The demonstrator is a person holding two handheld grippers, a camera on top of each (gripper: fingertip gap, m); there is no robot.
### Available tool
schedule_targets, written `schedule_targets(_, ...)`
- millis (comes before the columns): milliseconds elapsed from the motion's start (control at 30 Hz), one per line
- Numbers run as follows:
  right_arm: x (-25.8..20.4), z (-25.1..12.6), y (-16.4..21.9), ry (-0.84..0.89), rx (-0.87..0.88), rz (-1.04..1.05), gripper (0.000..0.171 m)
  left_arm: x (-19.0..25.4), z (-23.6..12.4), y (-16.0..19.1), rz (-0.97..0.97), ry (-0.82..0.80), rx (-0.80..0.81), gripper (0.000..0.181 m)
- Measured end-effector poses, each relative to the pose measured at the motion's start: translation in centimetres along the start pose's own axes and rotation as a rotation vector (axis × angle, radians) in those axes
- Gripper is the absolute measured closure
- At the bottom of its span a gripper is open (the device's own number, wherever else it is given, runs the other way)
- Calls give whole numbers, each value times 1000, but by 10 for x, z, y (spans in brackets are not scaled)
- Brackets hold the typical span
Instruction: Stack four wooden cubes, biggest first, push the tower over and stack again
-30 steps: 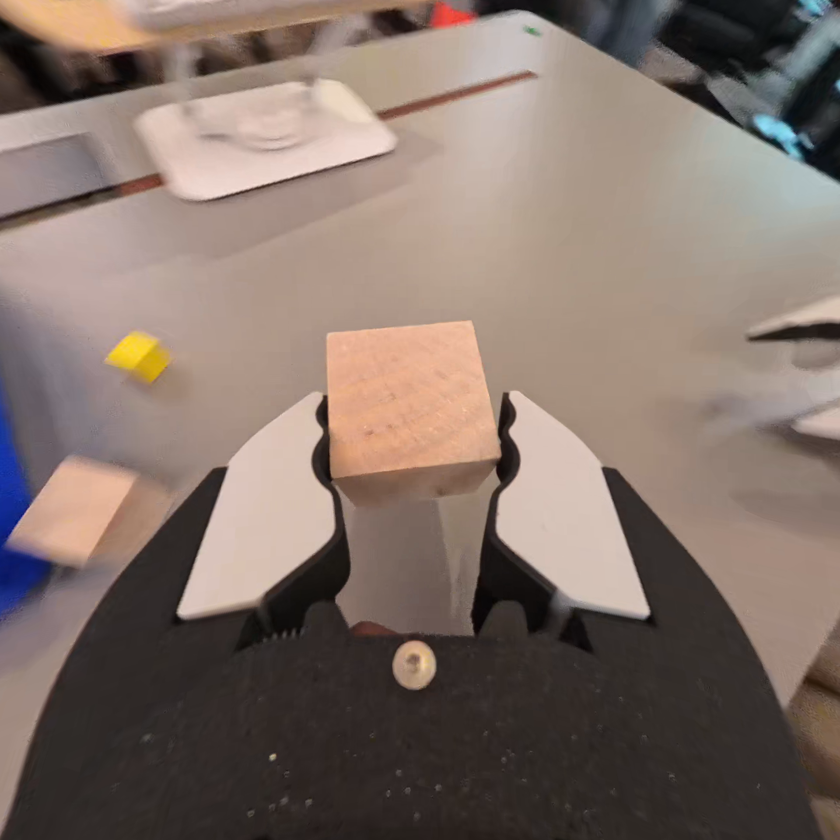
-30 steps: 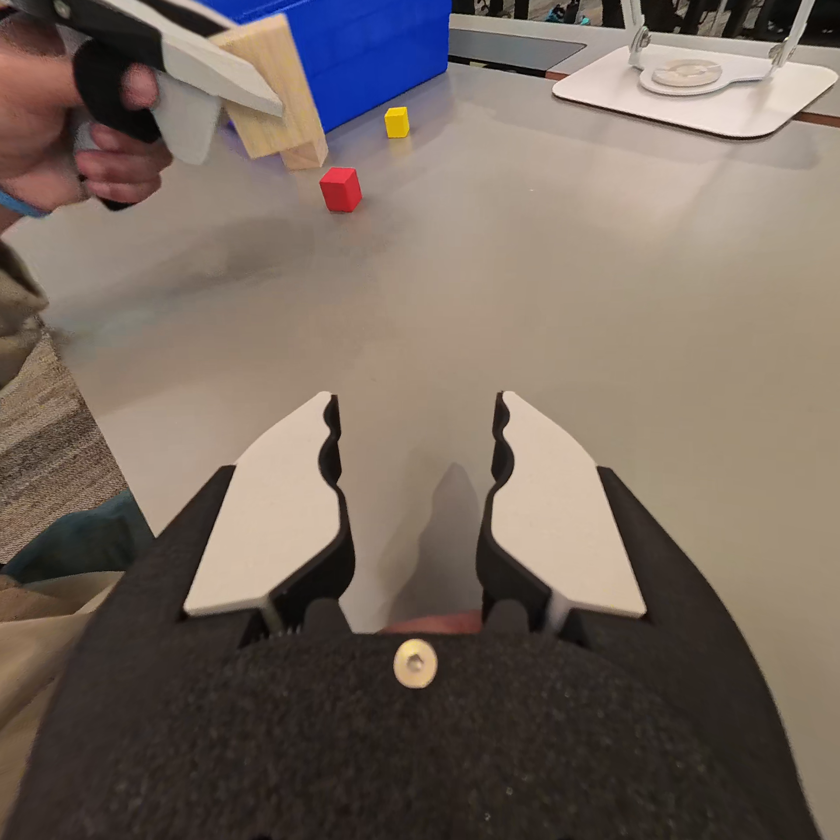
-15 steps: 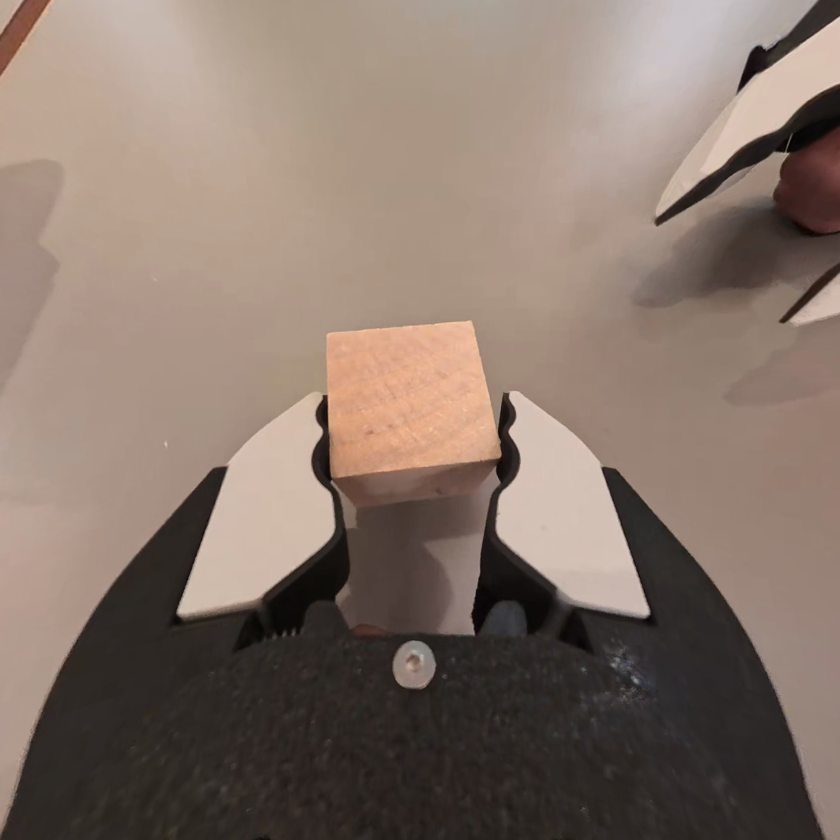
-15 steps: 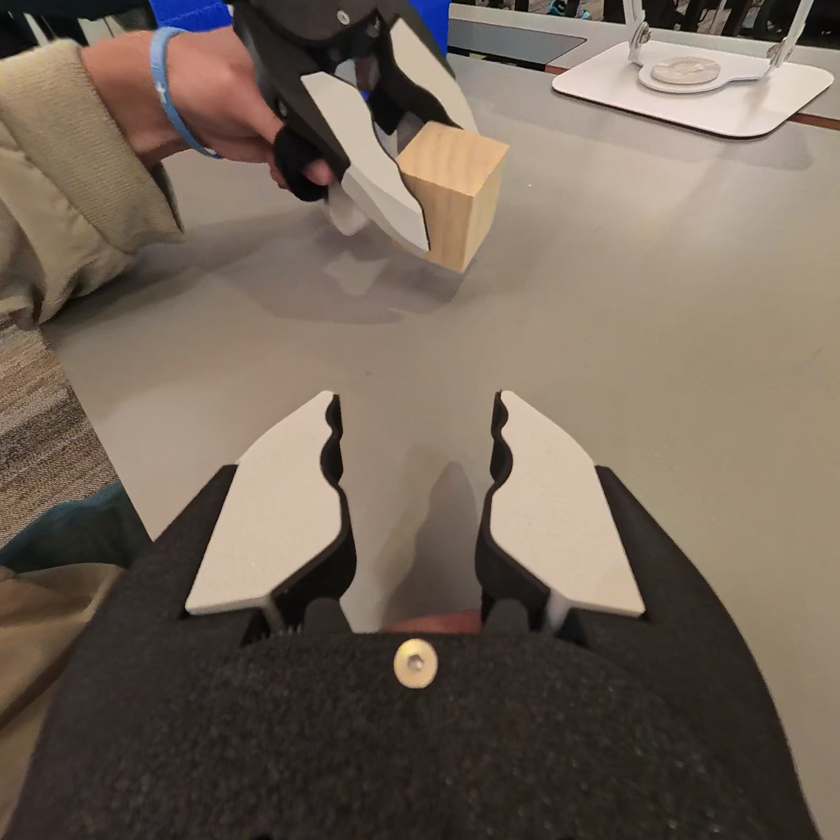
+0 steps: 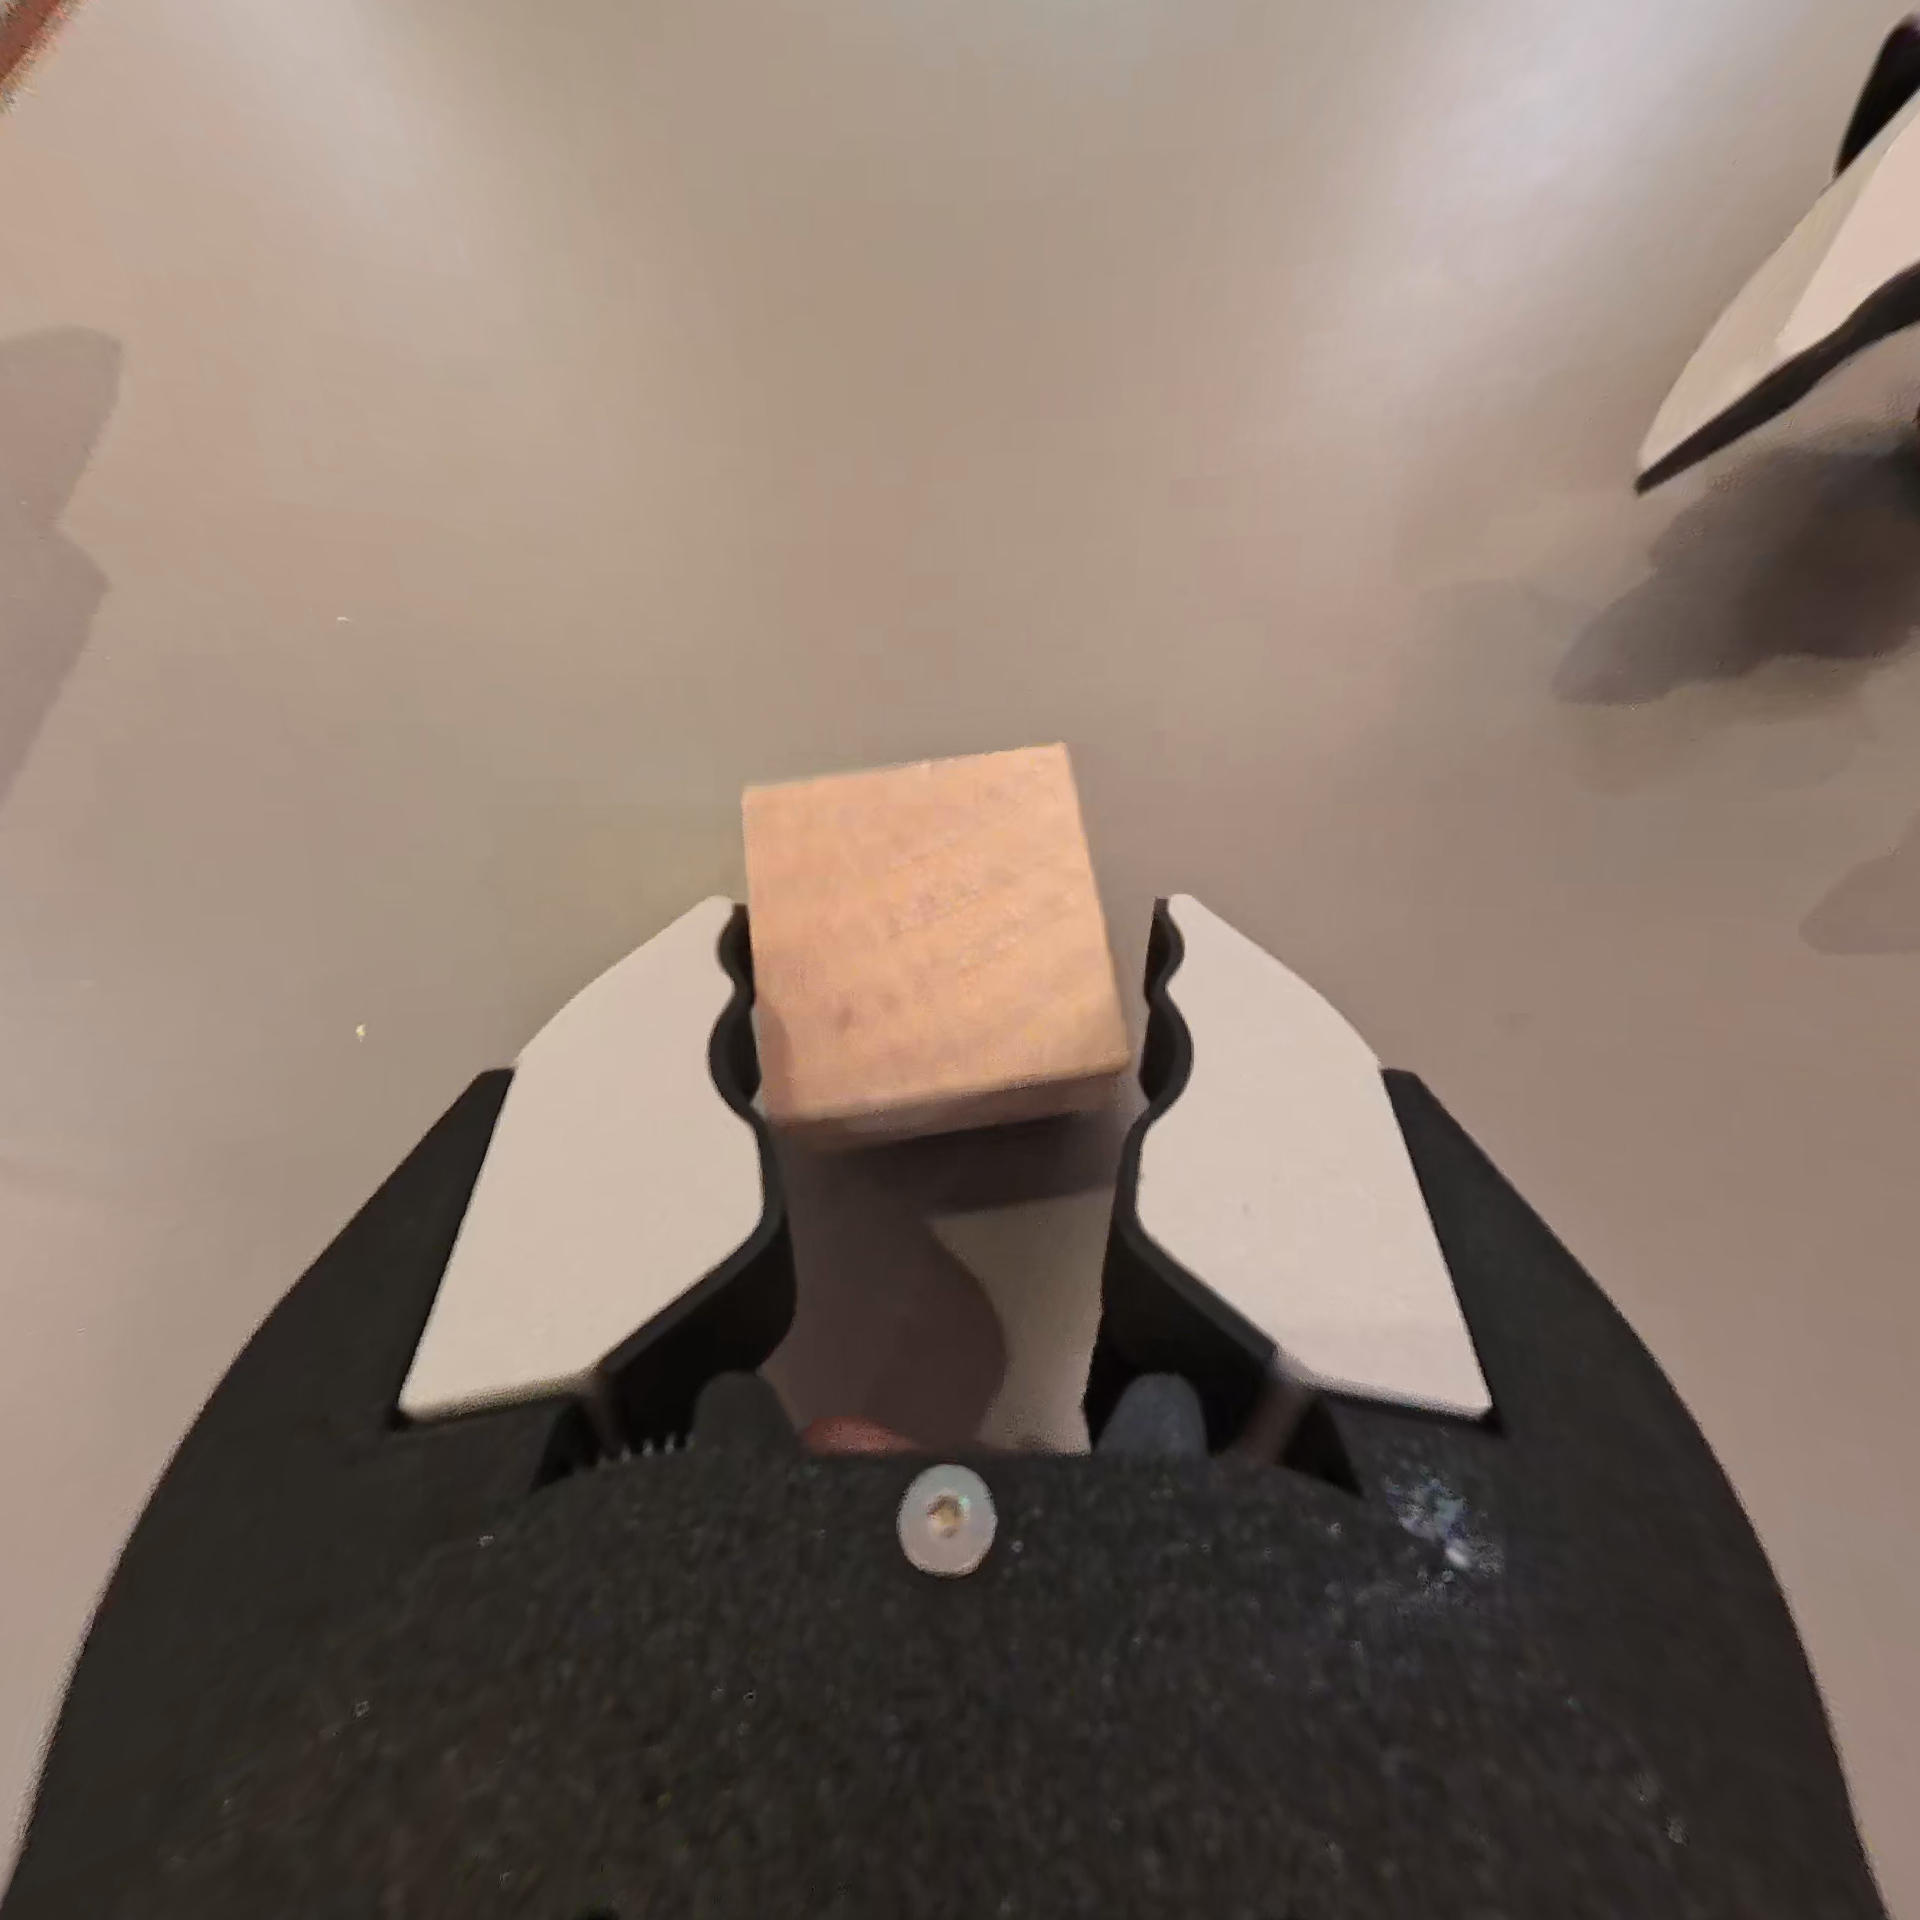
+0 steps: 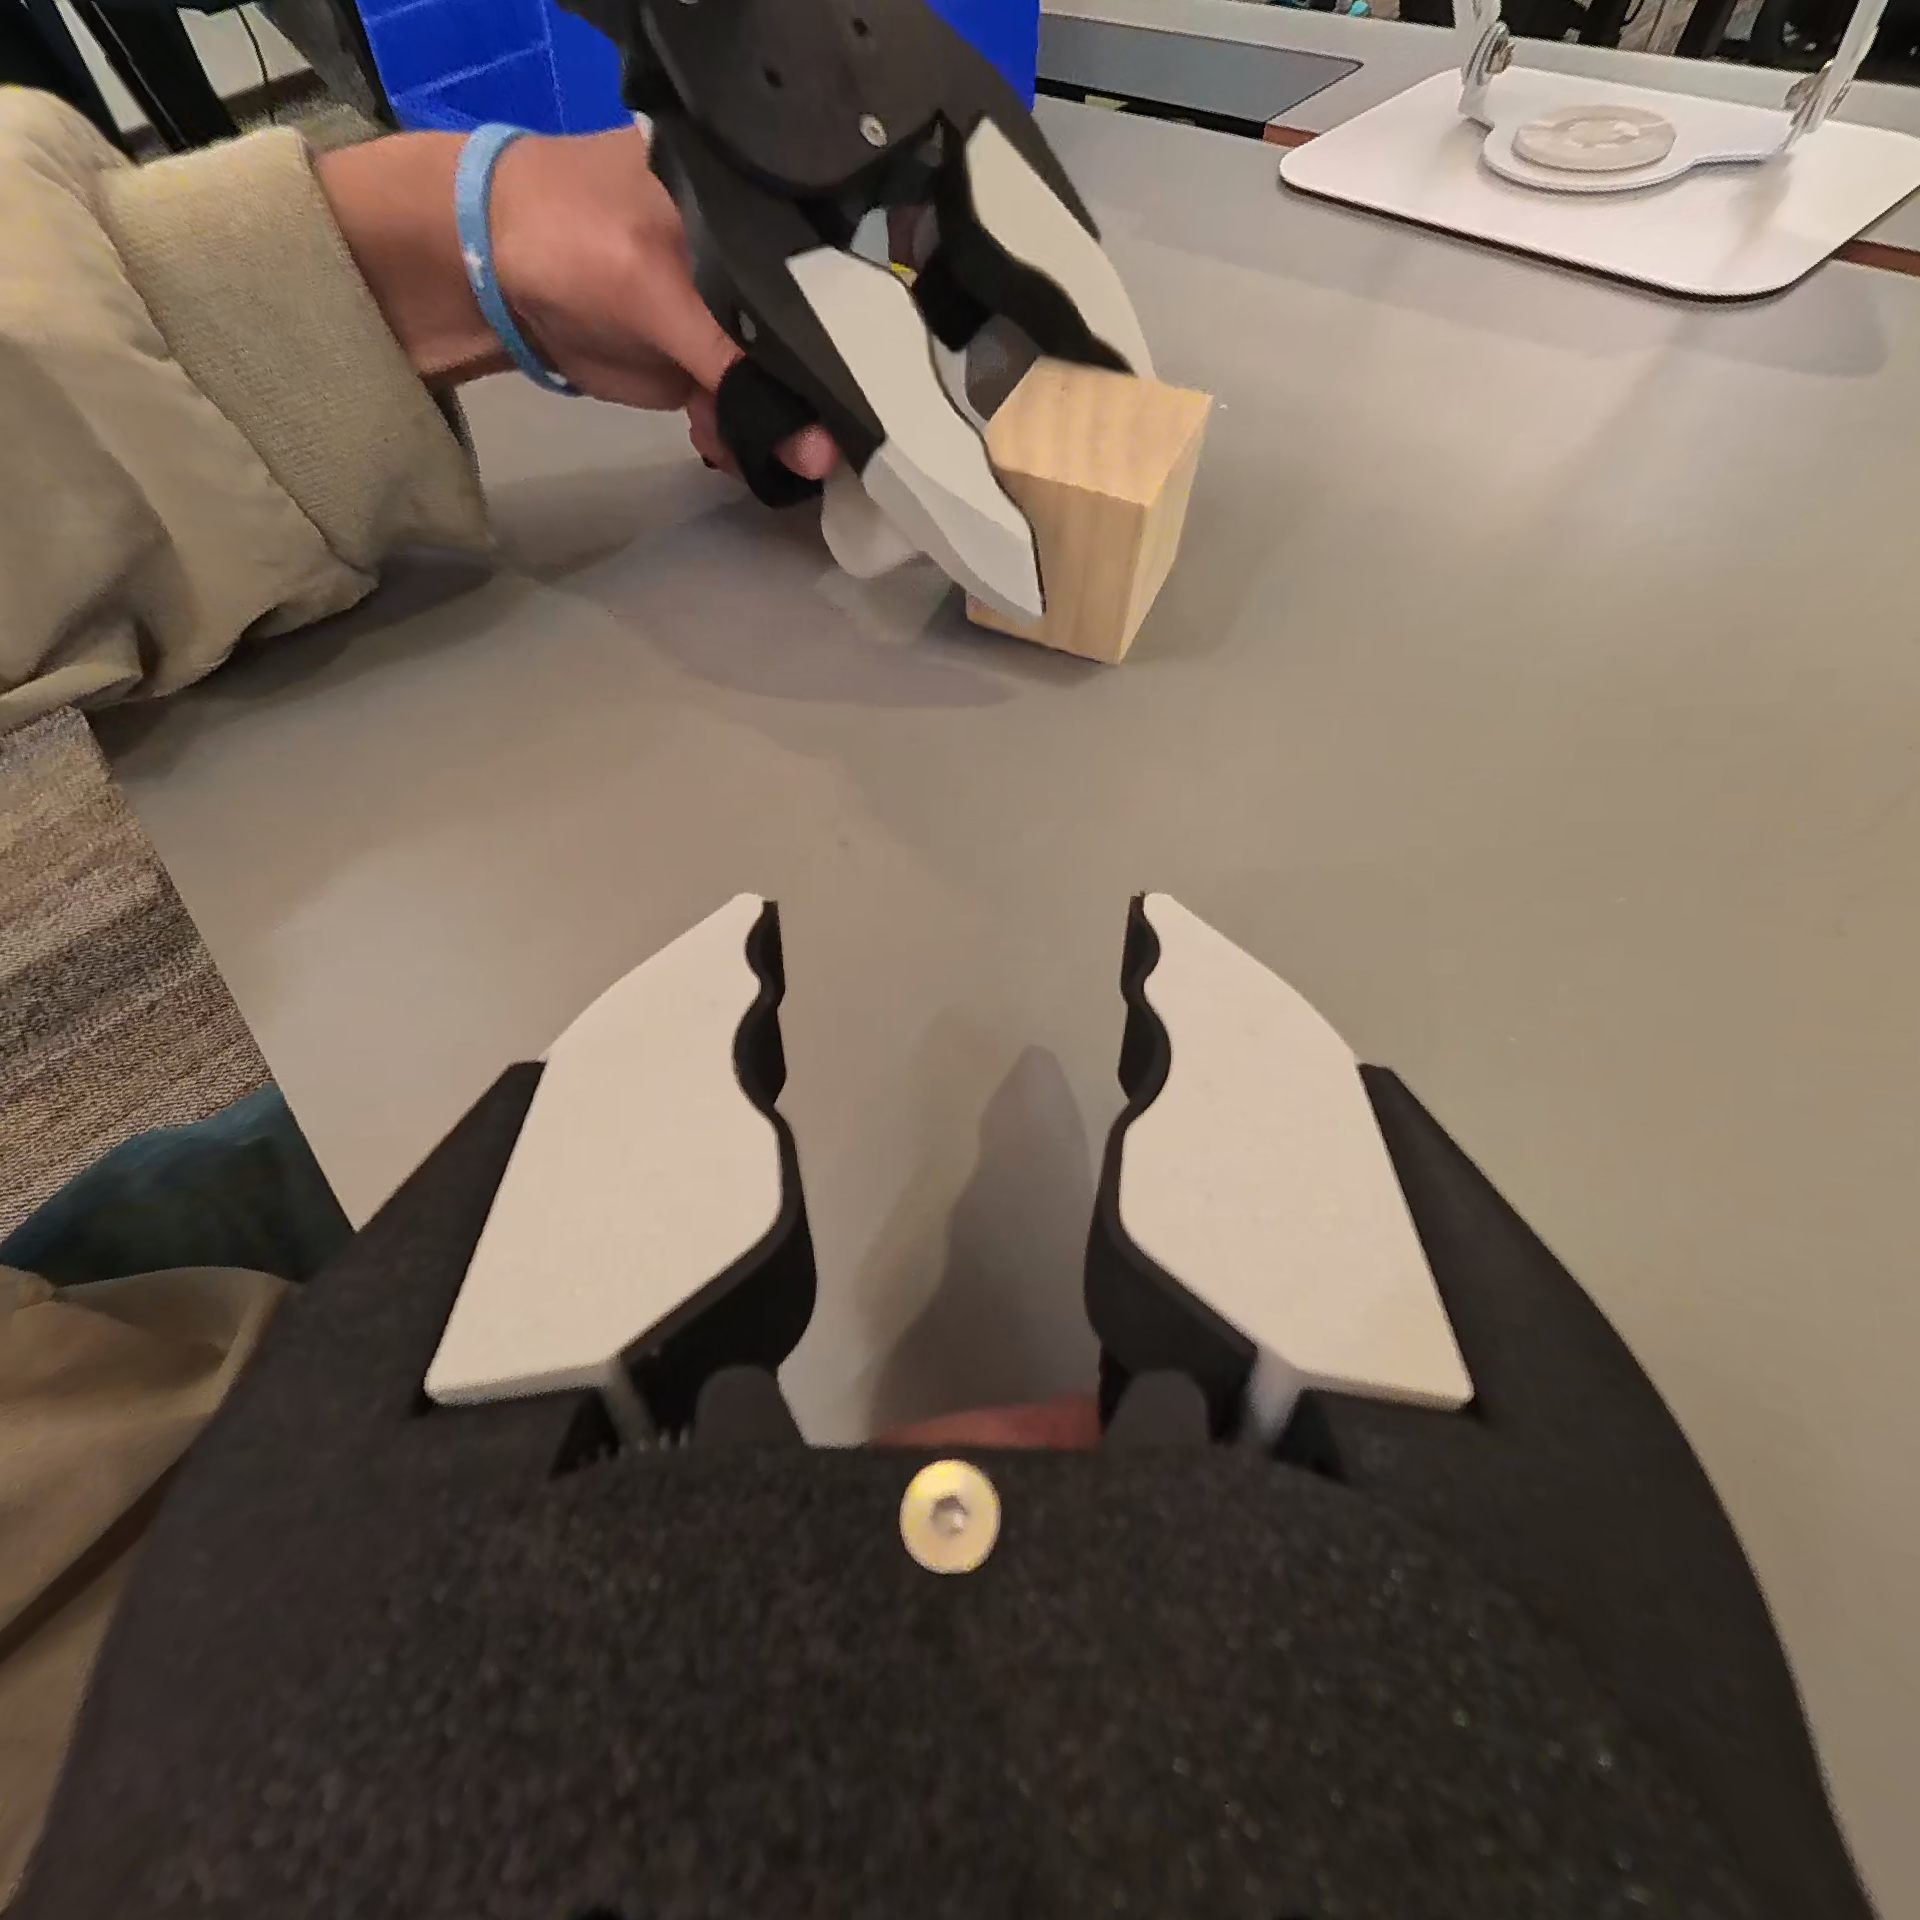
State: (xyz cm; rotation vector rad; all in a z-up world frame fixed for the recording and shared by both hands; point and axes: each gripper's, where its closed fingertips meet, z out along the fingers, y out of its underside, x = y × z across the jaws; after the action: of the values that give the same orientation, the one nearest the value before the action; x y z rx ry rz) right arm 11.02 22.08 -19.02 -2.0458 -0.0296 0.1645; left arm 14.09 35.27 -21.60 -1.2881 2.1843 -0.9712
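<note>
A large plain wooden cube point(image 5: 930, 945) rests on the grey table point(image 5: 935, 416). It sits between the fingers of my left gripper point(image 5: 945, 914), which is open, with a narrow gap showing at the right finger. In the right wrist view the same cube point(image 6: 1127, 499) stands flat on the table and the left gripper point(image 6: 1081, 478) straddles it from above, tilted down. My right gripper point(image 6: 951, 914) is open and empty, low over the table in front of the cube. One of its fingers point(image 5: 1787, 312) shows at the upper right of the left wrist view. No other cubes are in view.
A white base plate with a stand point(image 6: 1621, 208) lies at the far right of the table. A blue bin point(image 6: 468, 62) stands at the far left behind a person's hand and beige sleeve point(image 6: 208, 416). The table's left edge meets carpet point(image 6: 83, 935).
The left gripper carried the cube from beside the blue bin toward the middle, lowered it onto the table, and its fingers have parted slightly. The right gripper stayed still and open.
</note>
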Motion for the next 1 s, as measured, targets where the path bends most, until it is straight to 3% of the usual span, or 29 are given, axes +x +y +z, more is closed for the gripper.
schedule_targets(67,0,0,0,-2,-2,2,109,5,-13,-7,-31,-45,44,95)
schedule_targets(200,-2,0,1,-9,-2,6,109,24,-67,-16,-75,-240,185,92)
schedule_targets(400,-1,-1,1,-16,-1,18,109,58,-151,36,-160,-597,268,90)
schedule_targets(500,-1,-1,1,-24,-1,30,109,61,-175,67,-140,-682,167,94)
schedule_targets(633,-2,0,2,-28,-11,25,110,43,-193,83,-118,-685,-1,91)
schedule_targets(1000,-4,0,4,-39,-18,18,110,-77,-195,129,-101,-520,-534,96)
